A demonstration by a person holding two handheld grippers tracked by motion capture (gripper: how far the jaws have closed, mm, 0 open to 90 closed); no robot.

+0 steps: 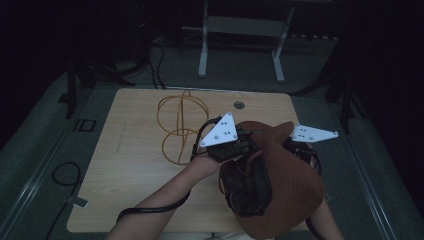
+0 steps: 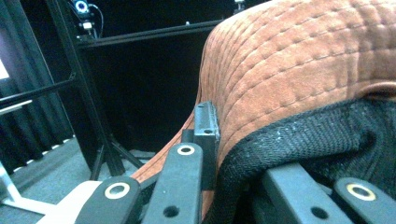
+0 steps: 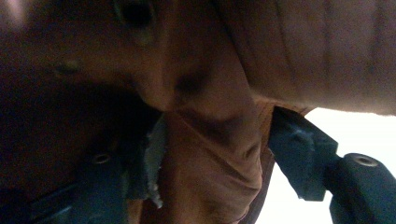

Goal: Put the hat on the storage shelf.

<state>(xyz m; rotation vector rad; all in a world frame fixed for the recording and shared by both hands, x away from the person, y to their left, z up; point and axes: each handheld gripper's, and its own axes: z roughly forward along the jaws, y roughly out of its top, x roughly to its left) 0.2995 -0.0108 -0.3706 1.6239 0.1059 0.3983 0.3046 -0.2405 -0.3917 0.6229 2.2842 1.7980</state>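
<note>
High view: a brown hat (image 1: 285, 185) is being held up between both grippers at the lower right of the frame, dark lining turned upward, above the wooden table (image 1: 135, 170). The left gripper (image 1: 235, 152) is being clamped on the brim, its jaws closed over suede and lining in the left gripper view. The right gripper (image 3: 215, 163) is being pinched on a fold of fabric. Judged, the hat is being carried; next, it is likely to be lowered toward the wire stand (image 1: 181, 125).

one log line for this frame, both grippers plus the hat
left gripper: shut on hat brim | right gripper: shut on hat | hat: lifted, opening up | wire stand: on table, untouched
</note>
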